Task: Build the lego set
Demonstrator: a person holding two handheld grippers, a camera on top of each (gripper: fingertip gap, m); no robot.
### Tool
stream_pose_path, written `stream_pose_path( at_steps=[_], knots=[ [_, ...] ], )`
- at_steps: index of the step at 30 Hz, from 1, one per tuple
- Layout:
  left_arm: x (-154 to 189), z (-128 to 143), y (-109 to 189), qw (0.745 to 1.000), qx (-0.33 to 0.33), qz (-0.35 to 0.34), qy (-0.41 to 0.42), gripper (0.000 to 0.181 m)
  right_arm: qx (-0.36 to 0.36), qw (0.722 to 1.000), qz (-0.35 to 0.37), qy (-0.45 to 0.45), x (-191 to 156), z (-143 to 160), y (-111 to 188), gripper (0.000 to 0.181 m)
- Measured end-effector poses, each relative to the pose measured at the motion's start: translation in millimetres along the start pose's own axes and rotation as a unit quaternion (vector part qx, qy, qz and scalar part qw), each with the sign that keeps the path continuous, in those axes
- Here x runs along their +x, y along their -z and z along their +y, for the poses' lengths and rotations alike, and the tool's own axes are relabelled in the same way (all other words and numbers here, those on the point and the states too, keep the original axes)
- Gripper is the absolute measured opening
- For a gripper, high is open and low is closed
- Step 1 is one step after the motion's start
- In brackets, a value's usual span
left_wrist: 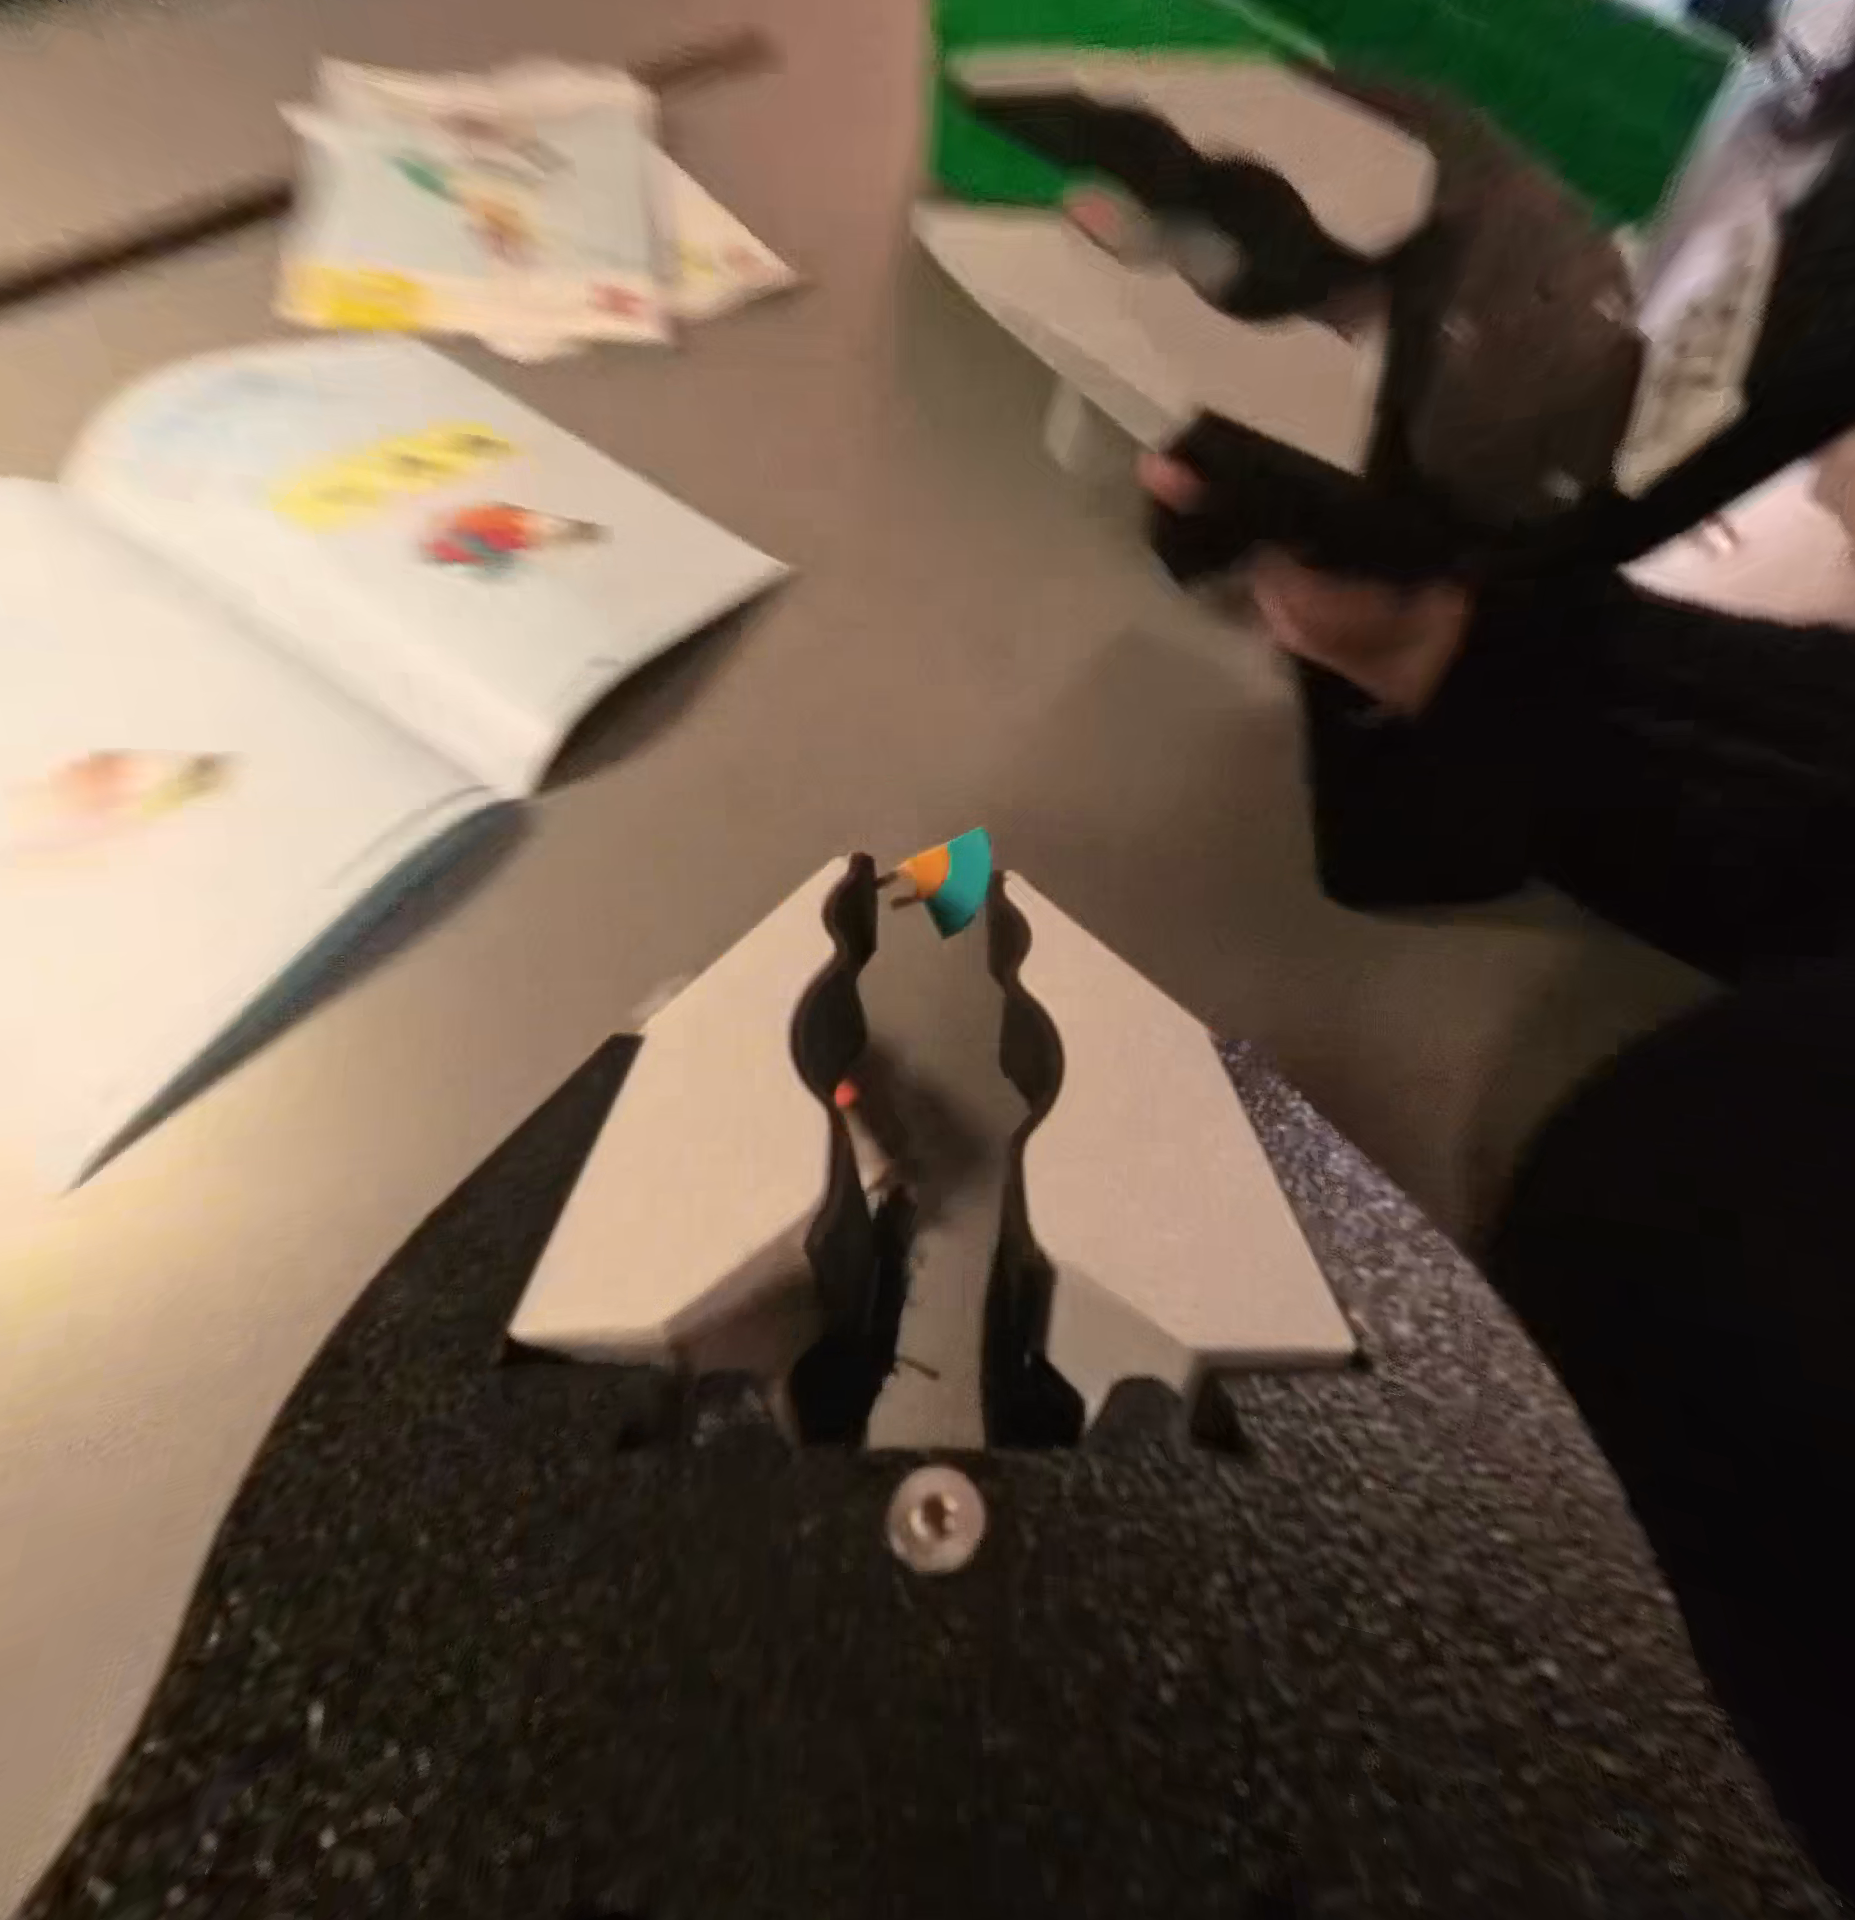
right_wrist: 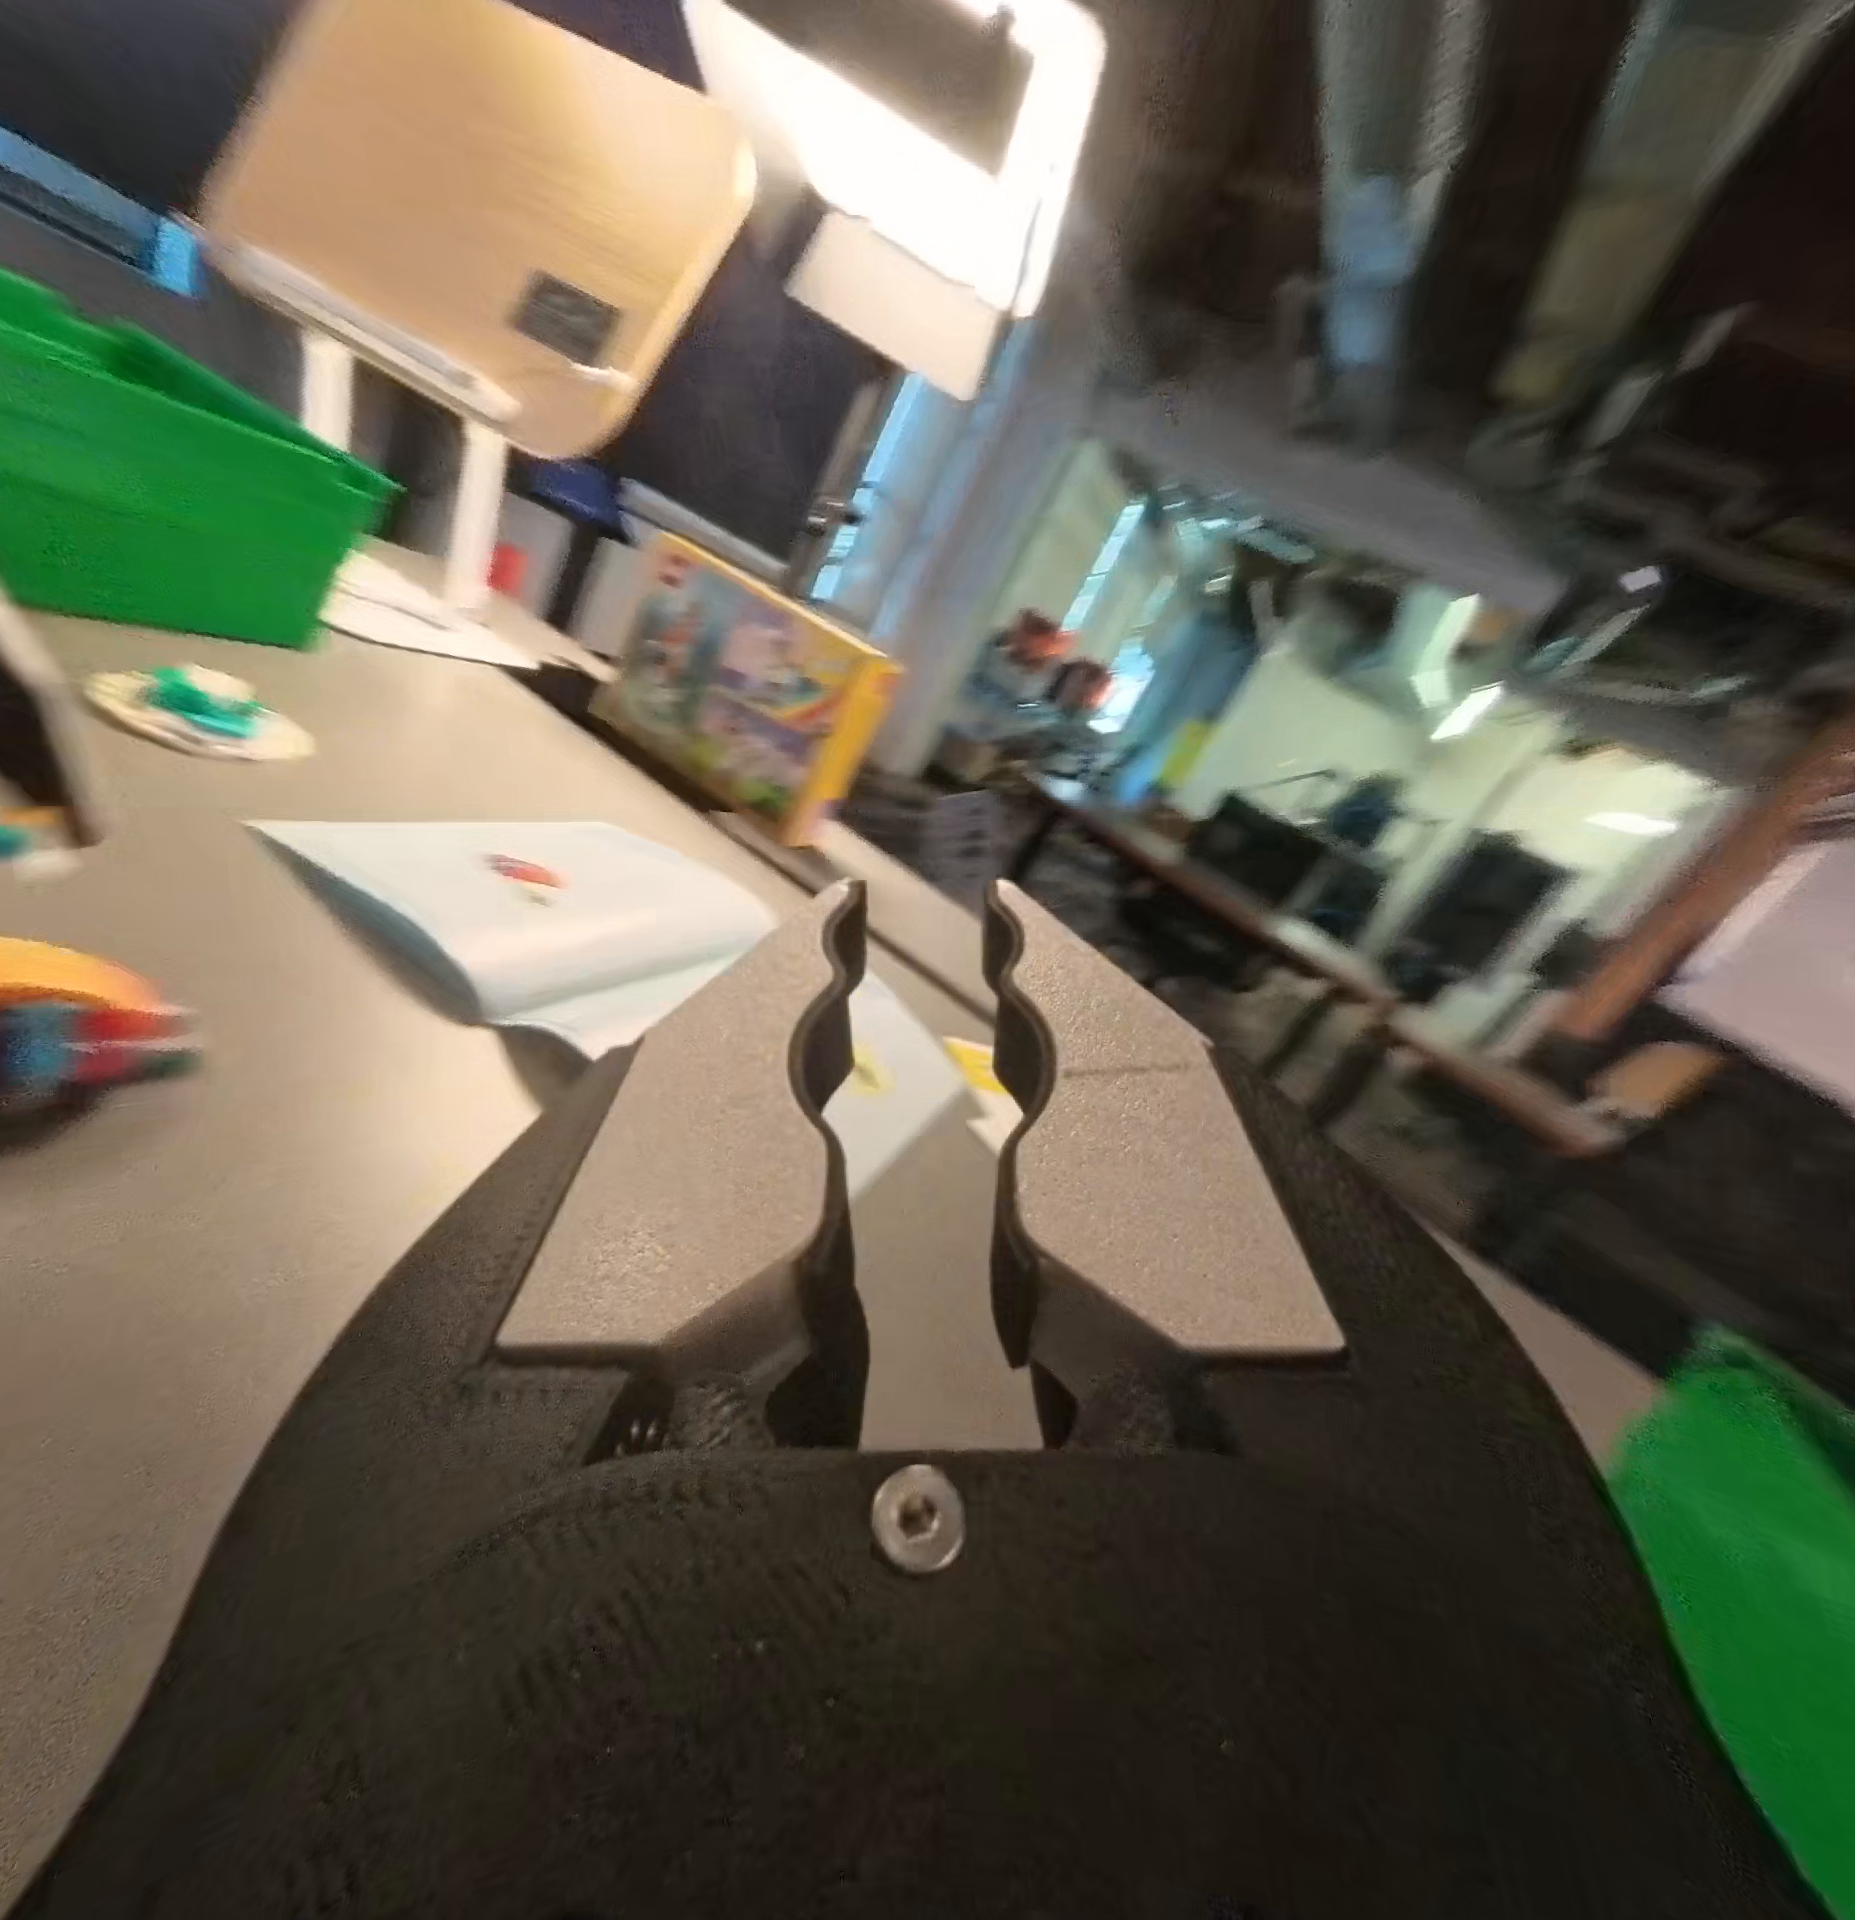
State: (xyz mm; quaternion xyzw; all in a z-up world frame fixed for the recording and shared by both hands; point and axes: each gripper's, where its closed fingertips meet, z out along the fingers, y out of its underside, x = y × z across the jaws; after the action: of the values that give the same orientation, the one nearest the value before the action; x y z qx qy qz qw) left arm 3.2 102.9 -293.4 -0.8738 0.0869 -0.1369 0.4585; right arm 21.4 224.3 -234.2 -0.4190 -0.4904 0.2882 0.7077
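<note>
Two claws point(left_wrist: 928, 883) point(right_wrist: 923, 914) tilted, seemingly parted.

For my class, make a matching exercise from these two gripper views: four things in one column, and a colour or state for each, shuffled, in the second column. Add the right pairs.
Things:
1. left gripper
2. right gripper
3. instruction booklet
4. bin

States or colours:
A. green, on the table's far side
B. lying open on the table
C. fingers apart with nothing between them
D. a small teal and orange piece between its fingertips

Pairs: 1-D, 2-C, 3-B, 4-A
</note>
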Motion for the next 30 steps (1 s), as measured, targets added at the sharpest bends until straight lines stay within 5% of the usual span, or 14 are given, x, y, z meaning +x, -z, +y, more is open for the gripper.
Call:
stream_pose_path(
  at_steps=[5,15,20,23,26,30],
  knots=[
    [19,18,-41,0.992,-0.095,0.002,-0.082,0.019,-0.018,0.996,0.043,0.076,23,22,7,0.020],
    [2,41,-65,0.981,-0.159,-0.040,-0.100,0.025,-0.021,0.999,0.016,0.037,25,31,5,0.019],
    [10,27,-50,0.988,-0.118,-0.026,-0.100,0.033,-0.021,0.999,0.005,0.030,21,32,4,0.019],
    [-10,14,-26,0.991,-0.062,-0.082,-0.090,0.035,-0.021,0.999,0.003,0.028,20,32,4,0.019],
    [-39,29,-8,0.985,-0.060,-0.150,-0.060,0.053,-0.023,0.999,0.002,0.025,20,33,3,0.019],
    [-41,52,-9,0.988,-0.066,-0.137,-0.006,0.059,-0.028,0.999,-0.001,0.029,18,35,1,0.019]
  ],
)
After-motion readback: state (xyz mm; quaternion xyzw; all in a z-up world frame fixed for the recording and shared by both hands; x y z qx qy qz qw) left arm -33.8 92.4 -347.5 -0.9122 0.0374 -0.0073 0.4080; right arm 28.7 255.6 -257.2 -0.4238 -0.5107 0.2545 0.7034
